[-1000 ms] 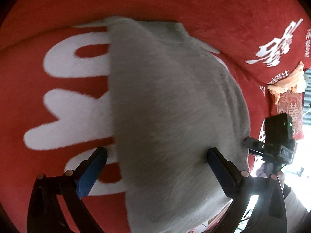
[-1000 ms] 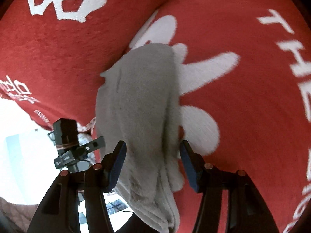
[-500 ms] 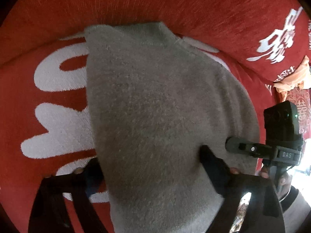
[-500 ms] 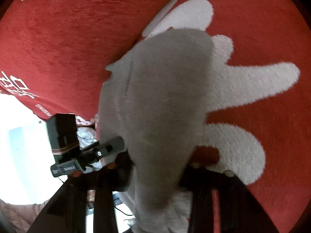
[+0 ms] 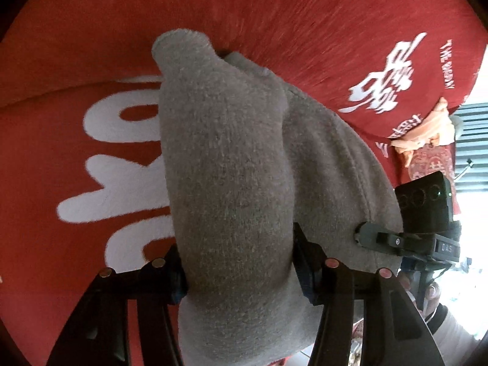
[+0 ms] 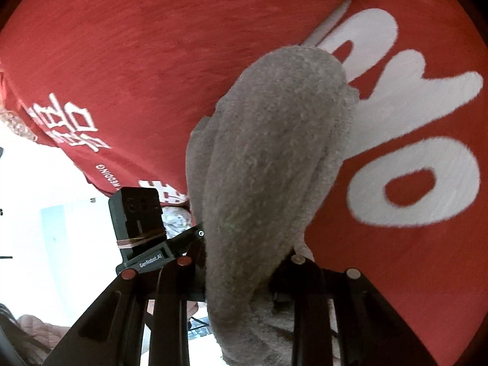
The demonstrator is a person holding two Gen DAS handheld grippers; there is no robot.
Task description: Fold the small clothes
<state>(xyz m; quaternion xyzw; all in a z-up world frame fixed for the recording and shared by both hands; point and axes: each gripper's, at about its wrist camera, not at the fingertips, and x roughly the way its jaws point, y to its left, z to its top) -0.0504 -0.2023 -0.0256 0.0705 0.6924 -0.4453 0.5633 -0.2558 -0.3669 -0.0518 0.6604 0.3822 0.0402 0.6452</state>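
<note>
A small grey fleece garment (image 5: pixel 238 183) lies bunched over a red cushion. My left gripper (image 5: pixel 239 267) is shut on its near edge, the cloth bulging up between the jaws and hiding the pads. My right gripper (image 6: pixel 244 271) is shut on the same grey garment (image 6: pixel 268 158) from the other side; its pads are also hidden by cloth. The right gripper also shows in the left wrist view (image 5: pixel 424 235), at the garment's right edge, and the left gripper shows in the right wrist view (image 6: pixel 143 228).
The red plush cover with large white letters (image 5: pixel 116 164) spreads under the garment, and a red backrest (image 5: pixel 274 15) rises behind it. An orange cloth (image 5: pixel 427 131) lies at the far right. A bright floor area (image 6: pixel 39 213) shows beyond the cushion's edge.
Both grippers closed from open onto the grey garment. The cloth has bunched up between the jaws and lifted off the cushion, narrowing into a fold.
</note>
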